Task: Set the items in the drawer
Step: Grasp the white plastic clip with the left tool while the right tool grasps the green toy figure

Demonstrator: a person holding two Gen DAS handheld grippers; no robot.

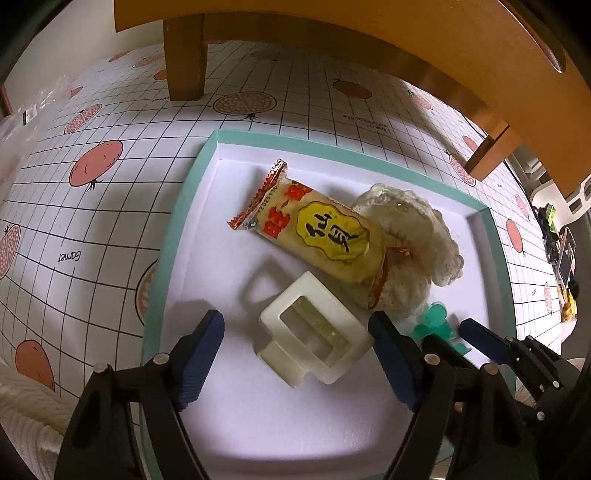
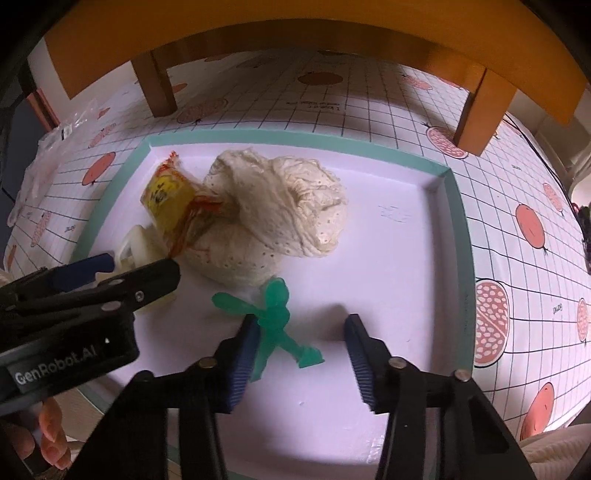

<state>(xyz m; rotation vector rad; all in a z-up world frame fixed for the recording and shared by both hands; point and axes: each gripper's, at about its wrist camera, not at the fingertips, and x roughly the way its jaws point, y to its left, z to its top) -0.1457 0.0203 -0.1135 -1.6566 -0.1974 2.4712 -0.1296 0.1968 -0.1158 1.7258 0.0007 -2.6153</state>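
Left wrist view shows the mint-rimmed tray (image 1: 173, 236) with its white floor, lying on the grid-and-fruit tablecloth (image 1: 92, 206) in front of the wooden stand (image 1: 369, 22); that stand I take for the drawer unit, though no drawer front shows. All four items sit in the tray. The crumpled cream cloth (image 2: 280, 206) is the biggest, with the yellow snack packet (image 1: 317, 232) leaning across its edge. Nearer me lies the cream rectangular frame piece (image 1: 314, 332), and smallest is the green plastic figure (image 2: 277, 325).

My left gripper (image 1: 295, 354) stands spread either side of the frame piece, pads clear of it on both sides. My right gripper (image 2: 299, 354) is also spread: its left pad is touching or just beside the figure's body, the other pad well apart from it, so nothing is pinched yet.

To do this well, I judge each grasp needs centring before closing. On the right I should shift so the figure's torso sits midway, otherwise one pad will just shove it sideways. On the left I should take the frame across its solid walls, squarely, so it cannot twist out.
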